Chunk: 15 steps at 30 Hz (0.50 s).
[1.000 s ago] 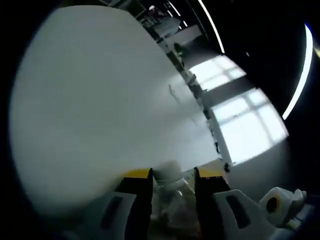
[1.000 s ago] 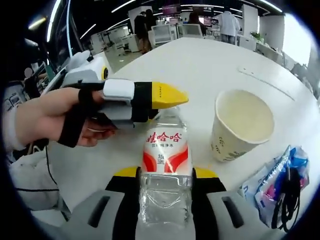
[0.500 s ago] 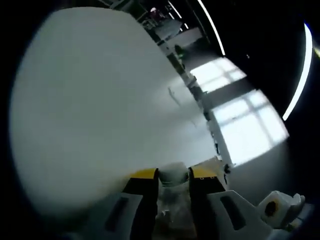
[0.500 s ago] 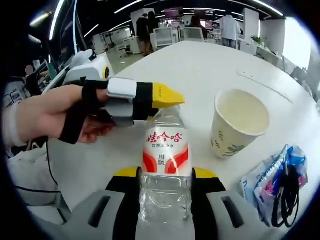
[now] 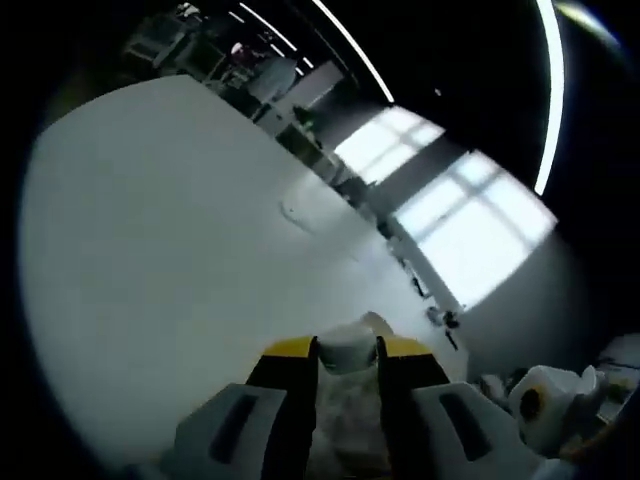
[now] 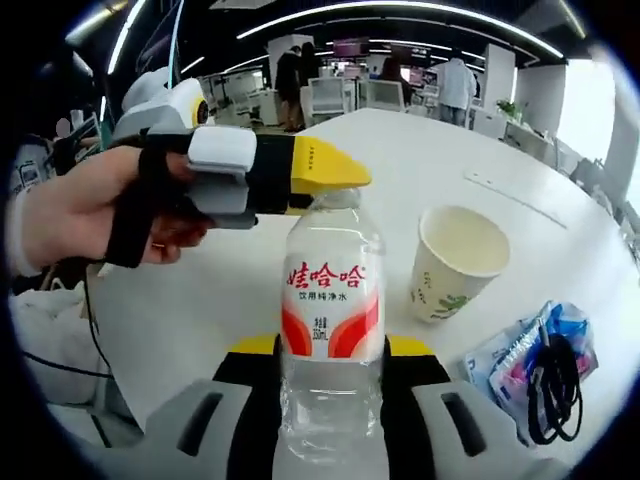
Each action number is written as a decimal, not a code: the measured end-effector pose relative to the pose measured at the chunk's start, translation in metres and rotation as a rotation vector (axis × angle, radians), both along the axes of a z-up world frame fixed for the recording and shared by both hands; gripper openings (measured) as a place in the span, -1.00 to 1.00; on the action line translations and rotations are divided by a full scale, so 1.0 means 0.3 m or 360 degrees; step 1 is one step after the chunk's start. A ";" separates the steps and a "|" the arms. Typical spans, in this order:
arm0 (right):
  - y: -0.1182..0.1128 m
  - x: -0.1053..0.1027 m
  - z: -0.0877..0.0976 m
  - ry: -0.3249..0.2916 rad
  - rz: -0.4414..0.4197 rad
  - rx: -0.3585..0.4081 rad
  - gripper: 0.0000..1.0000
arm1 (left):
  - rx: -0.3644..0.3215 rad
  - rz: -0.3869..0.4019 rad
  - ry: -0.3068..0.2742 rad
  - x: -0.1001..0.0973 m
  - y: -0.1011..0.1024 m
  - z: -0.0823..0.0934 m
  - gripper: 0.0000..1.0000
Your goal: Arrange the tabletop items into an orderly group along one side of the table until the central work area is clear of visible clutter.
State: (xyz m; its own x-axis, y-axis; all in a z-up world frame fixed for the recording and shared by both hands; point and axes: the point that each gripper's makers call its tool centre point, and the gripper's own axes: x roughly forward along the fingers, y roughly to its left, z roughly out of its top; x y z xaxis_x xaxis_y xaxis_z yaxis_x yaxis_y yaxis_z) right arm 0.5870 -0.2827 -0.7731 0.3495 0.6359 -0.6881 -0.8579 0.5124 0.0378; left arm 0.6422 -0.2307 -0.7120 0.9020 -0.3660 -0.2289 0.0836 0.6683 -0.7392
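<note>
Two grippers: we have both on one water bottle (image 6: 331,330).
Table (image 6: 420,150): white, the largest thing here; in the right gripper view it spreads from 9 to 3 o'clock behind the bottle.
Bottle: upright at 6 o'clock, red-and-white label facing us, its body clamped between the right gripper (image 6: 331,352) jaws.
Left gripper (image 6: 330,178): held in a hand (image 6: 85,215), yellow tips shut on the bottle's cap (image 5: 346,350).
Change: a second ago those jaws stood wider around the neck; now they have closed on the cap, and the bottle looks lifted. We judge it is being capped or carried aside.
Paper cup (image 6: 455,262): at 2 o'clock, apart from the bottle.
Packet (image 6: 535,360): blue, with a black cord, at 4 o'clock.
Views: the left gripper view adds bright windows at 2 o'clock.
</note>
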 end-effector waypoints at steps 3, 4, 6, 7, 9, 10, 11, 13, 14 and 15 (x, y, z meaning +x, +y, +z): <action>0.012 0.001 0.016 -0.0042 -0.0009 0.0025 -0.32 | 0.0064 -0.0024 -0.0067 0.000 0.005 0.038 -0.63; 0.016 0.001 0.019 -0.0045 -0.0014 0.0035 -0.32 | 0.0108 -0.0040 -0.0102 -0.001 0.007 0.054 -0.63; 0.028 0.005 0.031 -0.0070 -0.0028 0.0065 -0.32 | 0.0146 -0.0054 -0.0138 0.000 0.010 0.078 -0.63; 0.034 0.007 0.036 -0.0080 -0.0046 0.0083 -0.32 | 0.0177 -0.0068 -0.0159 0.002 0.011 0.087 -0.63; 0.043 0.014 0.045 -0.0112 -0.0067 0.0101 -0.32 | 0.0238 -0.0096 -0.0215 0.006 0.011 0.114 -0.63; 0.049 0.023 0.053 -0.0149 -0.0087 0.0117 -0.32 | 0.0271 -0.0113 -0.0257 0.009 0.010 0.131 -0.63; 0.057 0.027 0.058 -0.0159 -0.0106 0.0133 -0.32 | 0.0314 -0.0133 -0.0290 0.012 0.008 0.146 -0.63; 0.068 0.042 0.072 -0.0203 -0.0172 0.0171 -0.32 | 0.0368 -0.0179 -0.0380 0.018 -0.004 0.183 -0.63; 0.074 0.050 0.079 -0.0221 -0.0205 0.0201 -0.32 | 0.0387 -0.0190 -0.0406 0.021 -0.005 0.194 -0.64; 0.078 0.054 0.081 -0.0238 -0.0218 0.0205 -0.32 | 0.0420 -0.0223 -0.0444 0.022 -0.010 0.208 -0.64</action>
State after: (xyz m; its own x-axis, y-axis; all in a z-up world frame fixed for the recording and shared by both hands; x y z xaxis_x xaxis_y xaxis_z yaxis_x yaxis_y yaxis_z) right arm 0.6033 -0.2594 -0.7487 0.5304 0.6549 -0.5384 -0.7817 0.6235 -0.0116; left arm 0.6488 -0.2336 -0.6497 0.8884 -0.4512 -0.0850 0.3604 0.7999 -0.4799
